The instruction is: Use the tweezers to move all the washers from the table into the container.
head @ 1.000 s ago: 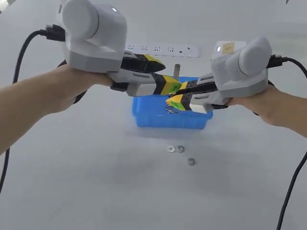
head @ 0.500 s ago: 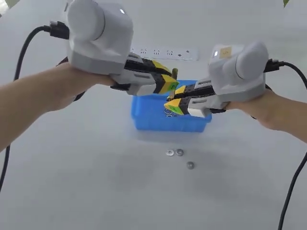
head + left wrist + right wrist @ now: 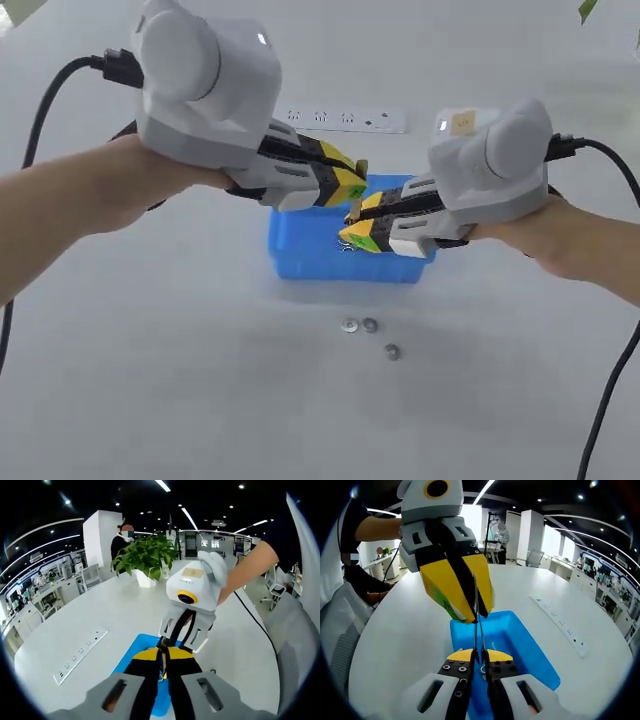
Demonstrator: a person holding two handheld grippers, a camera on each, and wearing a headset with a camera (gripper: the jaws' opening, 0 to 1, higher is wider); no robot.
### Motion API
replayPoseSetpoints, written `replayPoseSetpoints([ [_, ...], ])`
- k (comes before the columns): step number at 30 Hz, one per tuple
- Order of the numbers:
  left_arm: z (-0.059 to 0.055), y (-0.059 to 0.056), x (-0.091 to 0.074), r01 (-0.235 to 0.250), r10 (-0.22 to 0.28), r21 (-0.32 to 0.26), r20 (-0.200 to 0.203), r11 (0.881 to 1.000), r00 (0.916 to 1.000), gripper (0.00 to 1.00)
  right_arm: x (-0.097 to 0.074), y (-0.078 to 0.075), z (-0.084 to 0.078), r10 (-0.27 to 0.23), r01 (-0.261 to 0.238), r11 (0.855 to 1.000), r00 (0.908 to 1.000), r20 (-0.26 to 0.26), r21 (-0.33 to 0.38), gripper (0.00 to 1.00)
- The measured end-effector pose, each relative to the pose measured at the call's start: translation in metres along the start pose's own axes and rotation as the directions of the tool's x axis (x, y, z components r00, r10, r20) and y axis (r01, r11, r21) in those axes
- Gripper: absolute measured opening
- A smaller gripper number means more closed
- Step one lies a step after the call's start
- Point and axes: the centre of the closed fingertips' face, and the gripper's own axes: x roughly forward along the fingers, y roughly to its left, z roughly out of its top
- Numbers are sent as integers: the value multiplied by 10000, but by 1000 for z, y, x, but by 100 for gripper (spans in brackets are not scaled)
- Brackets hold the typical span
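Three washers near container, power strip

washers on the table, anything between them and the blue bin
No. In the head view the stretch of table between the three washers and the bin is bare.

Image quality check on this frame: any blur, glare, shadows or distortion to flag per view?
Head view: even, soft light, only a faint shadow in front of the container; washers tiny but resolved. Left gripper view: strong fisheye, the table edge bows, ceiling lights blown out. Right gripper view: same bend; tweezers crisp, background softer.
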Motion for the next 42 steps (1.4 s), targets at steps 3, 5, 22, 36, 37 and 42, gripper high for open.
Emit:
replayPoseSetpoints([
  [3,-2,2,-1,73,-73,-139,9,9999,10000,6,0,2,0,71,-71,10000,10000,-32,-35,9],
  [5,-2,3,-1,122,-122,-71,-8,9999,9999,5,1,3,1,137,-139,9998,9998,-107,-155,10],
  [22,-1,9,-2,94,-91,-130,246,9999,9997,6,2,1,4,126,-137,9991,9996,-268,-402,8],
  [36,-2,4,1,274,-275,118,72,9996,9996,6,2,3,1,196,-223,9978,9989,-433,-627,9],
  [37,-1,3,1,214,-215,112,88,9997,9997,5,2,3,2,174,-197,9981,9991,-398,-592,9],
  [42,1,10,-1,-75,70,408,105,9991,9999,5,0,-3,6,-175,152,9974,9993,-325,-711,11],
])
